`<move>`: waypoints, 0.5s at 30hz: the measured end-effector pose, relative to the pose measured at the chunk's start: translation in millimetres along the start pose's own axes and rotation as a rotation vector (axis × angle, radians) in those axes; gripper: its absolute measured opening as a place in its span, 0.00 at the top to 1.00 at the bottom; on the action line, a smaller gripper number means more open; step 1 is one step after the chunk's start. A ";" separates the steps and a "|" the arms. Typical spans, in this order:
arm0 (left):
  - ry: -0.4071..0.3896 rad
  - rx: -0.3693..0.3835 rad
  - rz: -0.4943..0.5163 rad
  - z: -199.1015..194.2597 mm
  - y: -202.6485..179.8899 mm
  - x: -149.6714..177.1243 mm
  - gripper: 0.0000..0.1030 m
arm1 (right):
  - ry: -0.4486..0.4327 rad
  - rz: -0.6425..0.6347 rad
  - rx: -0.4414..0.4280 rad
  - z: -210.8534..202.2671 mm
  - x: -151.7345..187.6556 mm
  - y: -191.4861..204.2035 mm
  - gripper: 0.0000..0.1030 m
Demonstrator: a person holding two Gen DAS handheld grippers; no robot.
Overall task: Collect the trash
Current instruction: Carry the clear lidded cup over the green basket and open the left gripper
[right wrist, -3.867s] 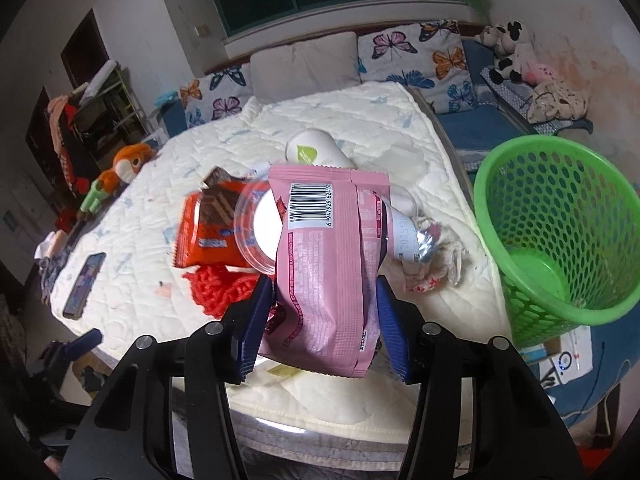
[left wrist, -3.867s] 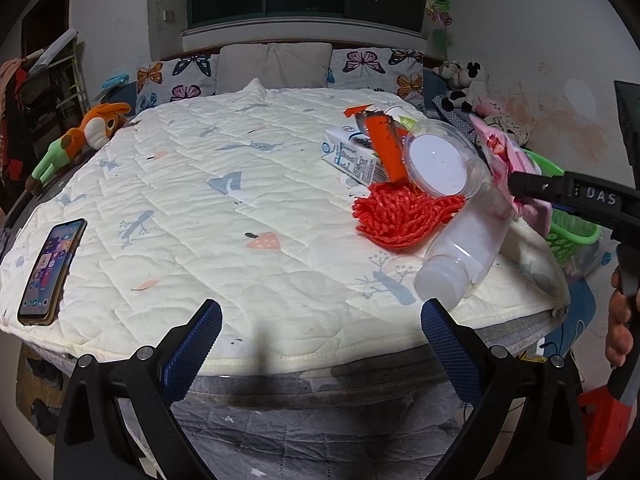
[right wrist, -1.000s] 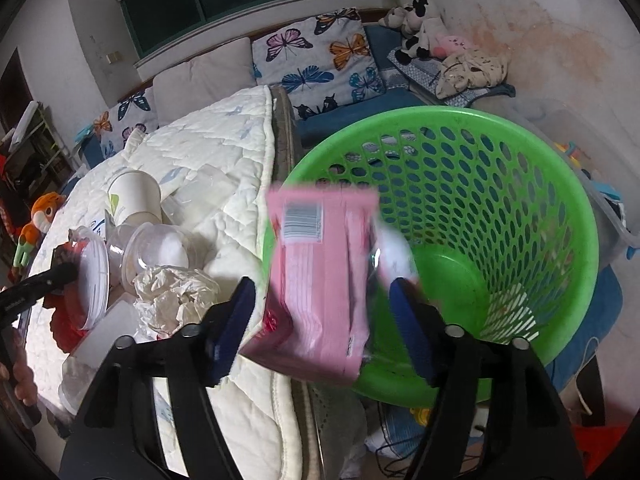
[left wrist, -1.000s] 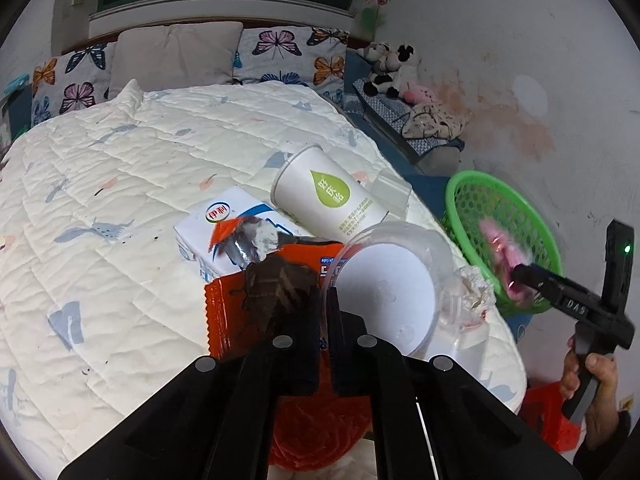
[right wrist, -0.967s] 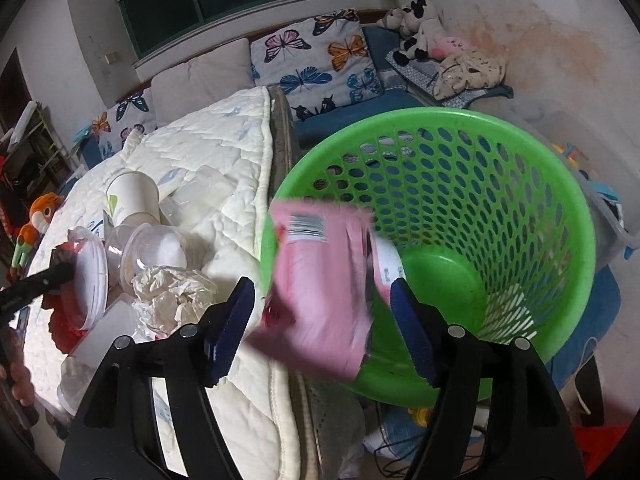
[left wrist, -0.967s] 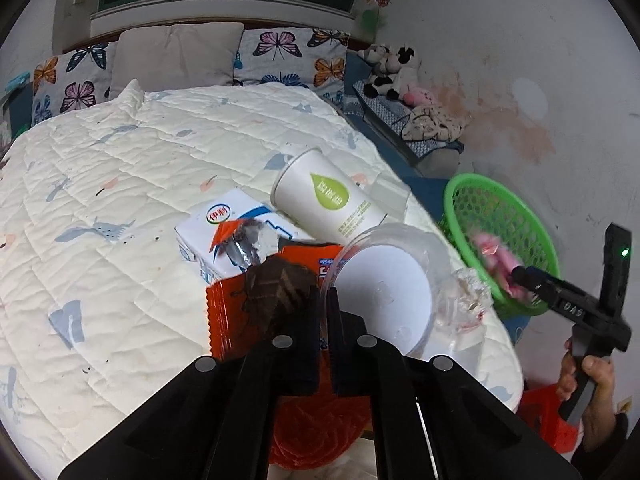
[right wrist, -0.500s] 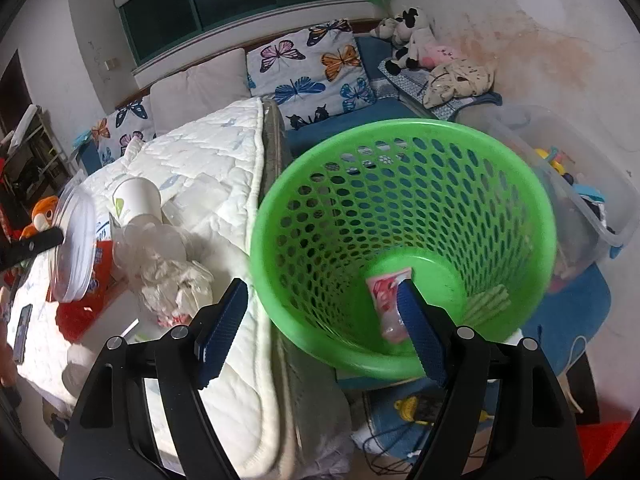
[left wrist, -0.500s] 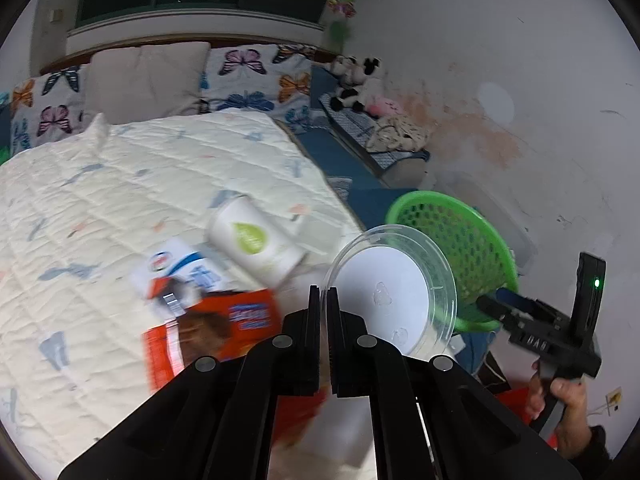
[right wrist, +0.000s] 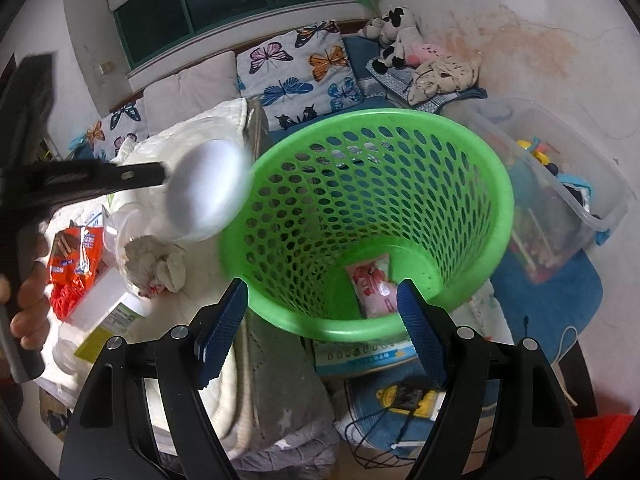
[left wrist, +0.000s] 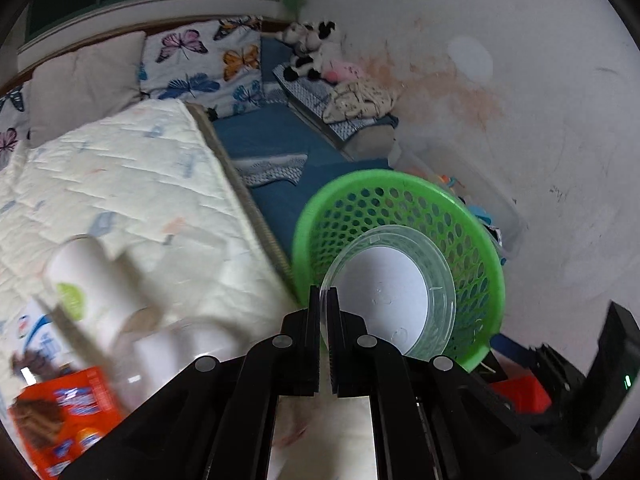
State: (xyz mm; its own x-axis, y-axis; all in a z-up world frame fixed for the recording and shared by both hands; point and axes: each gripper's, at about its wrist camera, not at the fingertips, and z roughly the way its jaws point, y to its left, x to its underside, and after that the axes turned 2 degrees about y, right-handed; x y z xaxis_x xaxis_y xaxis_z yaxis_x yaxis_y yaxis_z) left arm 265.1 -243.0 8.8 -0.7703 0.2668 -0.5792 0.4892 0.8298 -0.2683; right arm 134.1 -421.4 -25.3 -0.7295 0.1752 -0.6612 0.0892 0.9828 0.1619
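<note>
Left gripper (left wrist: 325, 308): matte black plastic body with two flat black fingers, four round silver screw heads across the finger arms, and a reflective metal plate between the arms below them. Right gripper (right wrist: 320, 312): same black frame, fingers faced with blue ribbed pads (right wrist: 222, 322), four silver screws below the pads. Right gripper's black housing carries a small green indicator light.

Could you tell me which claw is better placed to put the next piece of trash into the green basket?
Left claw: it grips the clear lid beside the green basket. The right claw is open and empty.
</note>
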 end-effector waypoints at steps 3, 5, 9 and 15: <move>0.029 0.006 0.005 20.2 -10.3 -4.8 0.96 | 0.003 -0.005 0.007 0.6 4.7 -3.5 0.25; 0.045 0.015 0.007 31.1 -16.6 -6.0 0.96 | 0.009 -0.004 0.012 2.8 7.7 -7.4 0.25; 0.079 0.043 0.000 50.5 -25.2 -3.8 0.92 | 0.003 -0.010 0.018 2.2 11.5 -9.7 0.25; 0.091 0.063 0.022 53.7 -33.5 5.0 0.80 | -0.006 -0.002 0.018 -1.3 14.1 -13.1 0.25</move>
State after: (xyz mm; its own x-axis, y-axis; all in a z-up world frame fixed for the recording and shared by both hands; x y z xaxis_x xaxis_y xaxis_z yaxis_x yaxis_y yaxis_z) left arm 266.9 -295.8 -26.5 -0.7918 0.3304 -0.5136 0.5287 0.7919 -0.3056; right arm 121.8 -431.9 -35.7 -0.7258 0.1734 -0.6656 0.0997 0.9840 0.1477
